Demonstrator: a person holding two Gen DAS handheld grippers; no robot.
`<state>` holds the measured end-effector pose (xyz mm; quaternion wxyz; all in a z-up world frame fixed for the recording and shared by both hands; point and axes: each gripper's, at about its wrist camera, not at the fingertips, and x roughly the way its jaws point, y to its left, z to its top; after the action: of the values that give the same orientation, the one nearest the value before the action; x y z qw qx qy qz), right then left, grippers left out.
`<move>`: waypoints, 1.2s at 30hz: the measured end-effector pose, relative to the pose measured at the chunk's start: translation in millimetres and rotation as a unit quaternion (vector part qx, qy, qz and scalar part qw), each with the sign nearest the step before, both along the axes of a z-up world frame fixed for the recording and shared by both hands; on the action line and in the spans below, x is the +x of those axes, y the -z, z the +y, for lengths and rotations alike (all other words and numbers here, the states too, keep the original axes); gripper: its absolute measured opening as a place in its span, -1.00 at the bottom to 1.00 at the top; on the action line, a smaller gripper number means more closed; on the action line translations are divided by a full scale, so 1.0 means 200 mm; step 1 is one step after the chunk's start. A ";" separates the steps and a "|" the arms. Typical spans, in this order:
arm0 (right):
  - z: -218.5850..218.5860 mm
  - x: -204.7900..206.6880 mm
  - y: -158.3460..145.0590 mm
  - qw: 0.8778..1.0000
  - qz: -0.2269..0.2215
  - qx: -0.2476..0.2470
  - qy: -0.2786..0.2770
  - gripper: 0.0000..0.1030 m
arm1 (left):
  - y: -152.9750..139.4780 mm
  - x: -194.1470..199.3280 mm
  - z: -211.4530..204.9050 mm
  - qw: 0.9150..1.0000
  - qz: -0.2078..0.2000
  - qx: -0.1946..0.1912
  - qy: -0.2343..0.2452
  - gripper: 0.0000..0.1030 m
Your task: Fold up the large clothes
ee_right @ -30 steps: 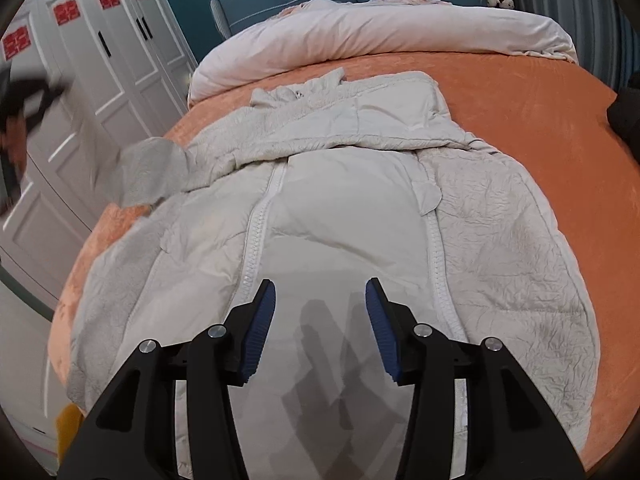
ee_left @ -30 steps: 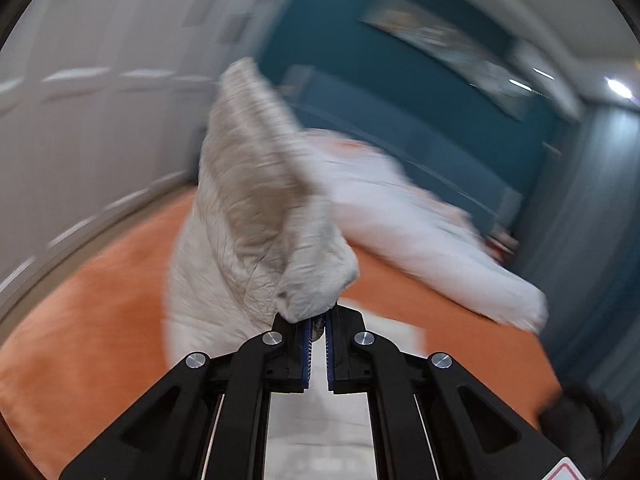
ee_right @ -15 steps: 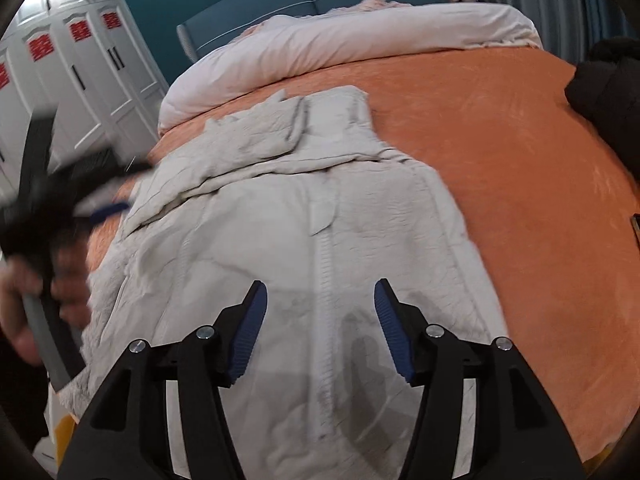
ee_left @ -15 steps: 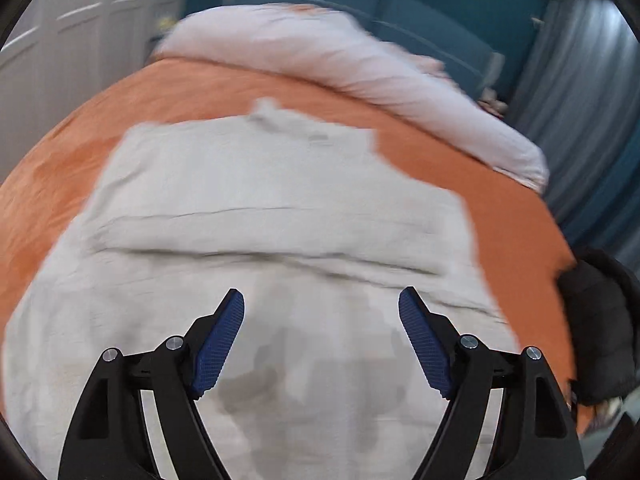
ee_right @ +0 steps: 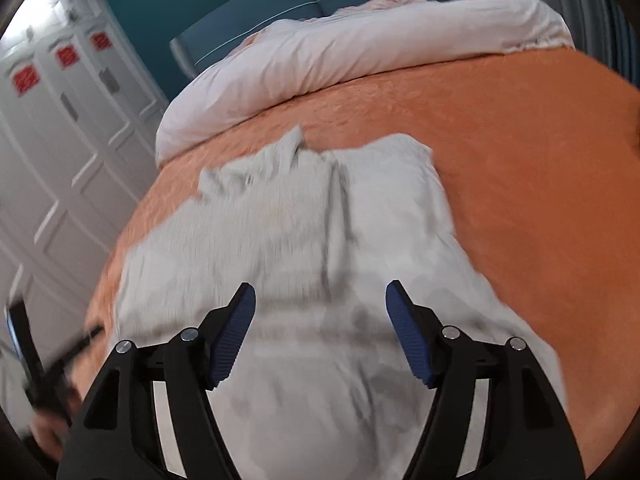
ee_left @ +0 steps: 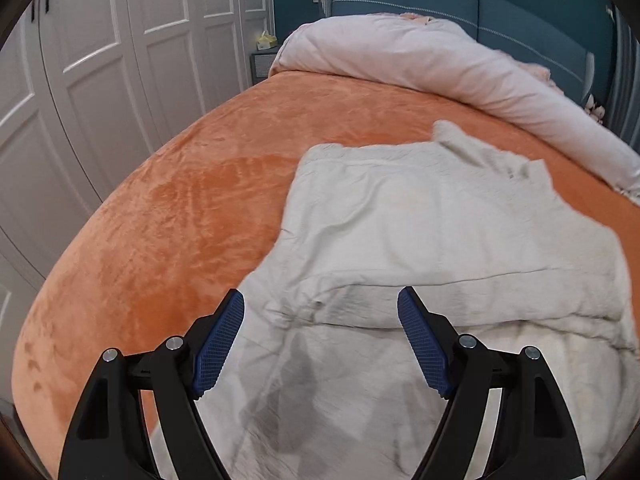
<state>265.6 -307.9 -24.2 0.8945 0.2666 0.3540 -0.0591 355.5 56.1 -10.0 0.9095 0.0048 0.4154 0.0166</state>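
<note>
The cream coat (ee_left: 420, 240) lies flat on my orange bed cover (ee_left: 180, 208). Its long axis runs from my claws toward the headboard (ee_left: 500, 12), collar end (ee_right: 276, 160) pointing at the rolled white duvet (ee_left: 440, 64). A sleeve lies folded across the body, forming a crosswise ridge.

My left claw (ee_left: 320, 340) hovers above the coat, jaws wide apart, nothing between the pads. My right claw (ee_right: 320, 332) has just been opening its jaws; it is likewise empty above the coat.

White wardrobe doors (ee_left: 120, 40) stand left of the bed. No object lies on the coat.
</note>
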 end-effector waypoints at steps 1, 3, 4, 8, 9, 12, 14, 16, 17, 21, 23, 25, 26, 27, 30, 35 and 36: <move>-0.02 0.04 0.02 1.000 0.003 0.010 0.009 0.29 | 0.01 0.00 0.01 1.000 0.001 0.003 -0.001 0.49; -0.04 0.12 0.06 0.999 0.012 0.024 0.029 0.29 | 0.05 0.02 0.02 1.000 0.005 0.005 -0.004 0.49; -0.04 0.16 0.08 0.999 0.014 0.034 0.033 0.29 | 0.07 0.03 0.03 1.000 0.008 0.005 -0.005 0.49; 0.00 0.28 0.18 0.998 0.040 0.052 0.020 -0.07 | 0.11 0.04 0.02 1.000 0.019 0.005 -0.010 0.49; 0.03 0.31 0.20 0.998 0.050 0.047 0.004 -0.32 | 0.13 0.05 0.02 1.000 0.021 0.005 -0.011 0.49; 0.10 0.35 0.14 0.999 0.034 0.022 -0.030 -0.90 | 0.15 0.07 0.02 1.000 0.026 0.012 -0.011 0.49; 0.10 0.28 -0.03 0.999 -0.035 0.020 -0.032 -0.91 | 0.17 0.08 0.02 0.999 0.028 0.012 -0.012 0.49; 0.08 0.21 -0.16 0.996 -0.086 0.014 -0.031 -0.92 | 0.18 0.08 0.02 0.999 0.029 0.012 -0.014 0.54; 0.07 0.19 -0.20 0.995 -0.098 0.005 -0.029 -0.92 | 0.19 0.08 0.02 1.000 0.028 0.010 -0.010 0.56; 0.05 0.22 -0.03 0.998 -0.033 -0.036 -0.027 -0.91 | 0.23 0.08 -0.03 0.999 0.024 0.037 -0.005 0.56; 0.03 0.23 0.16 0.999 0.012 -0.023 -0.024 -0.90 | 0.26 0.07 -0.04 0.999 0.024 0.042 -0.005 0.57; 0.02 0.22 0.27 0.999 0.019 -0.012 -0.024 -0.87 | 0.29 0.07 -0.04 0.999 0.025 0.045 -0.006 0.62; 0.02 0.21 0.29 1.000 0.016 -0.009 -0.022 -0.86 | 0.30 0.07 -0.04 0.999 0.026 0.045 -0.006 0.65; 0.02 0.21 0.31 1.000 0.012 -0.008 -0.022 -0.85 | 0.31 0.08 -0.03 0.999 0.028 0.044 -0.008 0.67; 0.03 0.21 0.32 1.000 0.016 -0.008 -0.025 -0.85 | 0.34 0.09 -0.02 0.999 0.029 0.037 -0.014 0.73; -0.03 0.17 0.24 1.000 0.014 0.001 0.006 -0.65 | 0.27 0.06 0.01 0.999 0.026 0.023 -0.015 0.62; -0.03 0.12 0.16 1.000 -0.005 -0.016 0.024 -0.65 | 0.20 0.03 0.04 1.000 0.013 0.008 -0.017 0.62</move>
<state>288.6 -314.4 -57.2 0.8985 0.2611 0.3426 -0.0848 360.7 63.4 -50.5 0.9034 0.0053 0.4272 0.0351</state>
